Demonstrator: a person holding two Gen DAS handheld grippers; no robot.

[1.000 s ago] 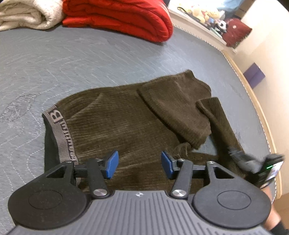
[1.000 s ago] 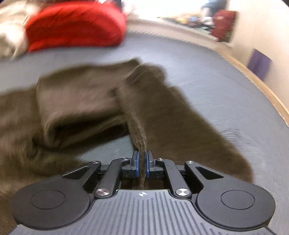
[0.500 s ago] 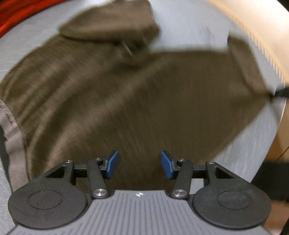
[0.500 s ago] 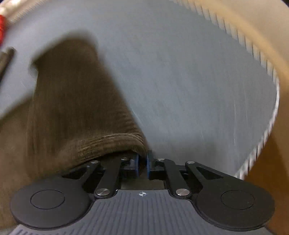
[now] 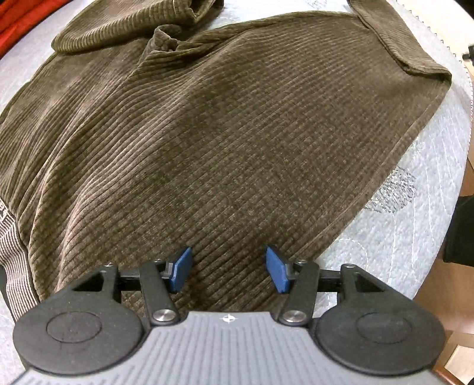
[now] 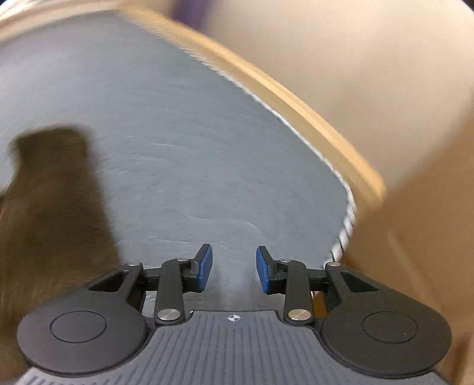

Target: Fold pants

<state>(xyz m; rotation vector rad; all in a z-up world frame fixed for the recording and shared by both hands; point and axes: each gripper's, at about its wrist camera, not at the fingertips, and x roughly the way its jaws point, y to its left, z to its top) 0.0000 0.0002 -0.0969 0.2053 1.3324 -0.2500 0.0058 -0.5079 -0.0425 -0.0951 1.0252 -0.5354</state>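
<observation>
Brown corduroy pants (image 5: 213,127) lie spread on the grey quilted mattress (image 5: 394,237), one leg stretched toward the right edge with its cuff (image 5: 414,56) folded over. The other leg is bunched at the top (image 5: 133,29). The grey waistband (image 5: 11,245) shows at far left. My left gripper (image 5: 227,268) is open, just above the cloth. My right gripper (image 6: 234,268) is open and empty over bare mattress (image 6: 192,148); a blurred pant leg (image 6: 53,207) lies to its left.
A red folded blanket (image 5: 17,20) sits at the upper left. The mattress edge with white stitching (image 6: 340,183) and a wooden frame (image 6: 311,112) run along the right, with the floor beyond (image 5: 462,296).
My right gripper has opened and let go of the pant leg, then swung right over bare mattress. My left gripper stayed open and moved in low over the spread leg.
</observation>
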